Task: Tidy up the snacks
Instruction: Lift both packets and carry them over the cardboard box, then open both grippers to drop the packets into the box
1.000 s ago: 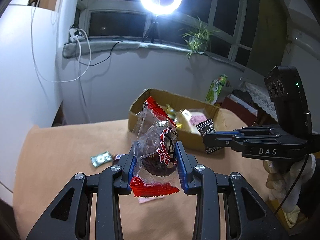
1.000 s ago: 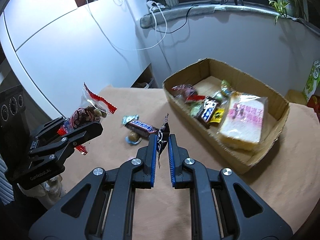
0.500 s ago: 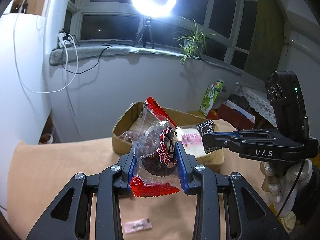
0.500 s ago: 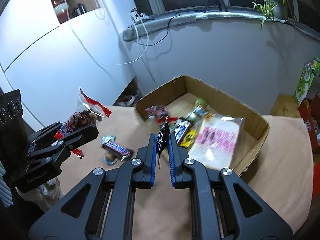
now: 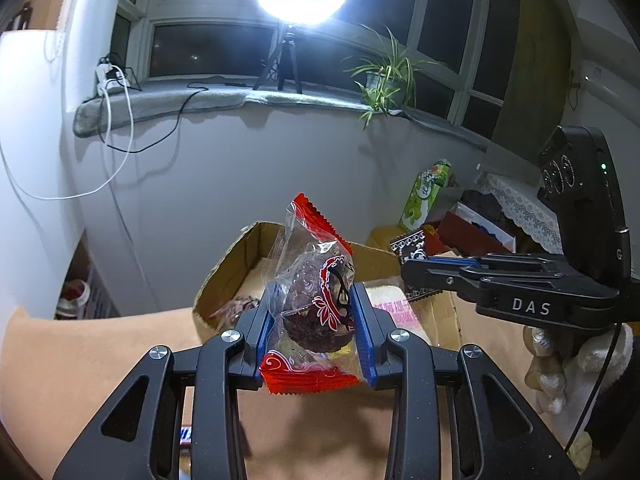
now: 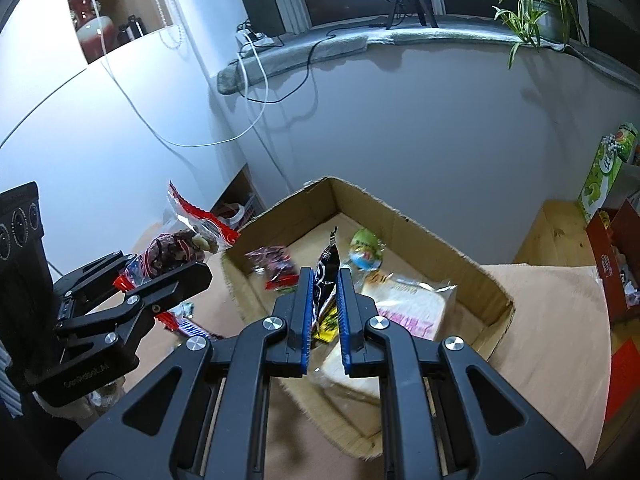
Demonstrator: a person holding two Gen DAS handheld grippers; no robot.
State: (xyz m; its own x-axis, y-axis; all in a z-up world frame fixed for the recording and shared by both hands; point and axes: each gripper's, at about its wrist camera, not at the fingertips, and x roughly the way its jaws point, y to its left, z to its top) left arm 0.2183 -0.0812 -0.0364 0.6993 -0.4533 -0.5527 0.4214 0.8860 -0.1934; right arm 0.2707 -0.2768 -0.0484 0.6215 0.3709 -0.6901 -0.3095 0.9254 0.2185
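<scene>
My left gripper [image 5: 316, 312] is shut on a clear packet with red ends and dark fruit inside [image 5: 316, 304], held in the air just short of the open cardboard box [image 5: 236, 264]. My right gripper [image 6: 325, 280] is shut on a small black snack packet [image 6: 327, 268] and holds it above the box [image 6: 420, 232]. The box holds a bagged bread slice [image 6: 412, 308], a red packet [image 6: 276, 264], a green sweet [image 6: 366, 252] and other snacks. In the right wrist view the left gripper [image 6: 192, 268] with its packet [image 6: 180, 244] is left of the box.
A Snickers bar [image 6: 192, 326] lies on the tan tablecloth [image 6: 560, 320] left of the box. A green carton [image 6: 608, 164] and red boxes [image 6: 616, 256] stand at the right. The white wall rises behind the box.
Both grippers have moved forward toward the box with their packets. The right gripper has come from over the cloth to over the box. The left gripper is closer to the box's near corner.
</scene>
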